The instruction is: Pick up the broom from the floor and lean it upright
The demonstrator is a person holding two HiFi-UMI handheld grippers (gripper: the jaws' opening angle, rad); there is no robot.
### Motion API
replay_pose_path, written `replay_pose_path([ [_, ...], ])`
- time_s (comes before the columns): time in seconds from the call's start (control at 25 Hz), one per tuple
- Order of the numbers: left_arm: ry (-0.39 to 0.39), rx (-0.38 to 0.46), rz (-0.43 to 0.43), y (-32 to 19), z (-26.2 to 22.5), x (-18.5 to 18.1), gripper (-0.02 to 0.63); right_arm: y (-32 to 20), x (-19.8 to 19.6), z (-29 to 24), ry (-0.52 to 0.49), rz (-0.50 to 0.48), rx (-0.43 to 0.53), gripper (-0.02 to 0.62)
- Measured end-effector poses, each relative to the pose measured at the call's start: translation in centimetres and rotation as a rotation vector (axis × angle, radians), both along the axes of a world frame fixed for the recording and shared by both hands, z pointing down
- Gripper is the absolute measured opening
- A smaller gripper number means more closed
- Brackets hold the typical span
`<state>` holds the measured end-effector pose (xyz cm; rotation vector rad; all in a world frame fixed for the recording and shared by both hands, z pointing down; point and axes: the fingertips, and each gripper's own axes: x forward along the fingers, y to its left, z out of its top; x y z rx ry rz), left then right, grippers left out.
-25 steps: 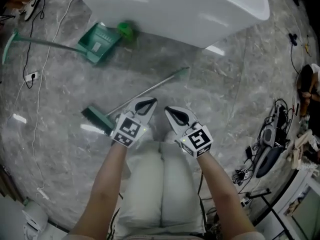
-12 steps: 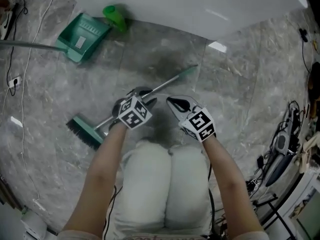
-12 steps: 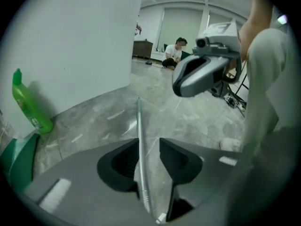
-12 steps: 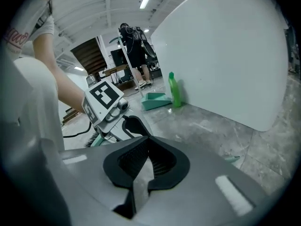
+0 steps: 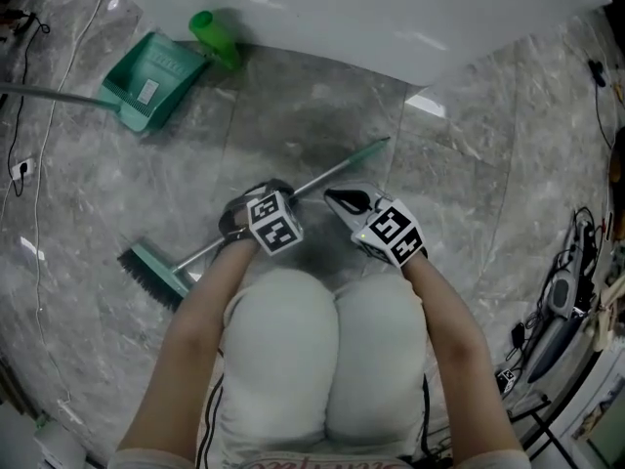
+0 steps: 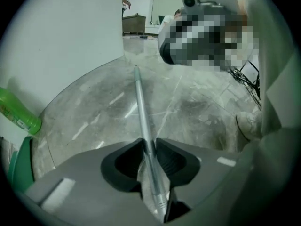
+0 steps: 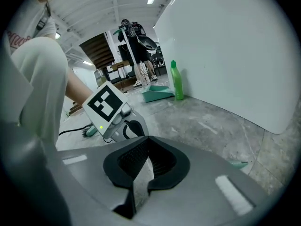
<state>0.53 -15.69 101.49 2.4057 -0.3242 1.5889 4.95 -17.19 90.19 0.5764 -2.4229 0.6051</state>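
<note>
The broom lies on the grey marble floor, its metal handle (image 5: pixel 332 172) running from a green tip at upper right down to the green brush head (image 5: pixel 151 274) at lower left. My left gripper (image 5: pixel 259 193) points steeply down at mid-handle. In the left gripper view its jaws (image 6: pixel 146 142) are closing, with the handle (image 6: pixel 141 107) between them and the pads against both sides. My right gripper (image 5: pixel 334 199) hovers just right of it, beside the handle, shut and empty (image 7: pixel 148 139). The handle's green tip (image 7: pixel 237 164) shows in the right gripper view.
A green dustpan (image 5: pixel 146 81) with a long handle and a green bottle (image 5: pixel 213 35) sit by the white wall (image 5: pixel 391 18) at the back. Cables and gear (image 5: pixel 562 301) lie at the right. The person's bent knees (image 5: pixel 322 360) fill the near foreground.
Both grippers have dropped toward the floor as the person crouched. The left one tipped downward and came onto the broom handle; the right stays shut beside it.
</note>
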Motion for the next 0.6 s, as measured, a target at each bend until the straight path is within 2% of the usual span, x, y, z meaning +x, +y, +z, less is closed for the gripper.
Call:
replay_pose_path([
  [0.08, -0.056, -0.045, 0.02, 0.0, 0.8, 0.1, 0.1, -0.4, -0.2, -0.1, -0.003, -0.005, 0.011, 0.002],
  [0.2, -0.095, -0.108, -0.008, -0.3, 1.1, 0.0, 0.098, -0.9, -0.5, -0.5, -0.022, 0.005, 0.027, 0.002],
  [0.36, -0.049, -0.157, -0.116, -0.8, 0.9, 0.1, 0.078, -0.8, -0.4, -0.5, -0.021, 0.003, 0.037, 0.002],
  [0.6, -0.013, -0.14, -0.134, -1.5, -1.0, 0.1, 0.077, -1.6, 0.2, -2.4, -0.025, -0.003, 0.077, 0.002],
])
